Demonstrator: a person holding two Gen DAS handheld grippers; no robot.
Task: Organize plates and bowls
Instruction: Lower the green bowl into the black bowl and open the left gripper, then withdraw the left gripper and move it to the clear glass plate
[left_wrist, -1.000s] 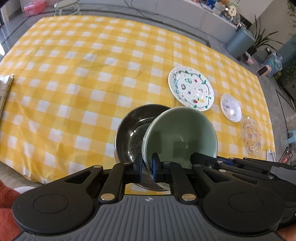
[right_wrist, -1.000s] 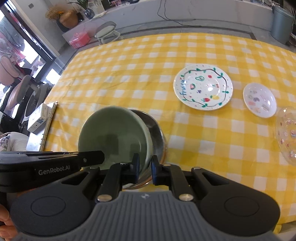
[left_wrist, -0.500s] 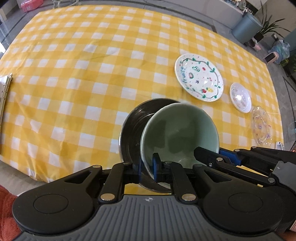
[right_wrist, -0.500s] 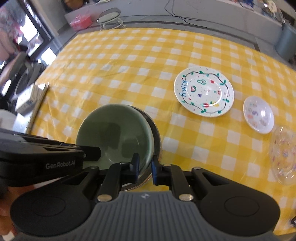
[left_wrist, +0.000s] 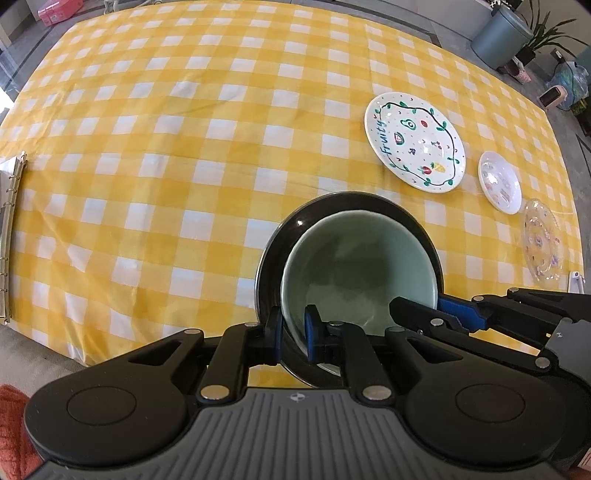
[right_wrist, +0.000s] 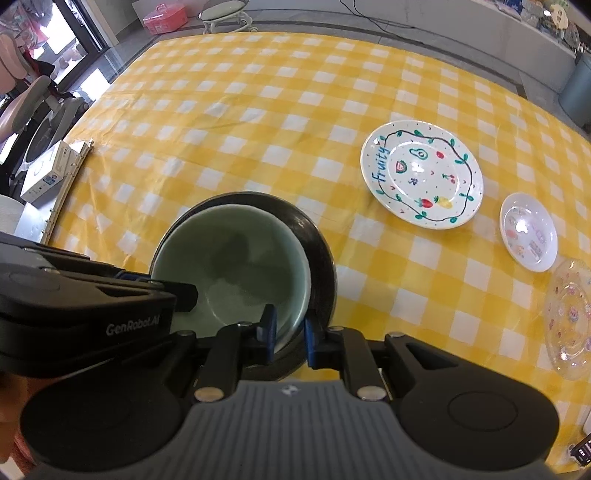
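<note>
Yellow-and-white checked tablecloth (left_wrist: 184, 155) spread wide under bright daylight, grey floor (right_wrist: 424, 37) beyond, pink box (right_wrist: 165, 20) and round stool (right_wrist: 223, 14) at the far end, teal bin (left_wrist: 500, 35) beside a potted plant (left_wrist: 543, 26).

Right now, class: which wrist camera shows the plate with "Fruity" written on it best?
The right wrist view: the Fruity plate sits nearer and rounder there, so its lettering and fruit drawings read clearly. The left wrist view also shows the whole plate, but farther off and more slanted, so its drawings look smaller. Nothing covers it in either view.
</note>
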